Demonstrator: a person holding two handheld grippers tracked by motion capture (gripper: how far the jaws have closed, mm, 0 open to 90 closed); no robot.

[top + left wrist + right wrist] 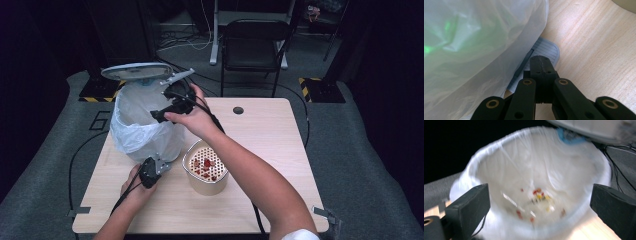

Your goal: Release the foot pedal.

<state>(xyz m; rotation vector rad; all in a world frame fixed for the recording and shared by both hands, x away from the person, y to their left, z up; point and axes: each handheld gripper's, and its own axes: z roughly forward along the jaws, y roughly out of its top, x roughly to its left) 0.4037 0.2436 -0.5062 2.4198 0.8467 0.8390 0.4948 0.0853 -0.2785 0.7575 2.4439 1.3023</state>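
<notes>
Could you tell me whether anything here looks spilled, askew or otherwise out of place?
Nothing stands out: the scraps lie inside the lined bin, the strainer bowl stands upright on the table, and no spill shows.

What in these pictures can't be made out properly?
- Scraps in the bin, right gripper view: blurred, so what they are is unclear.
- Pedal, left gripper view: partly hidden by the bag and the left gripper; contact unclear.
- Red bits in the strainer, high view: too small to identify.
- Right gripper, high view: jaws too small to read.

Lined bin (142, 125) (lid up), beige strainer pot (205, 172)
</notes>
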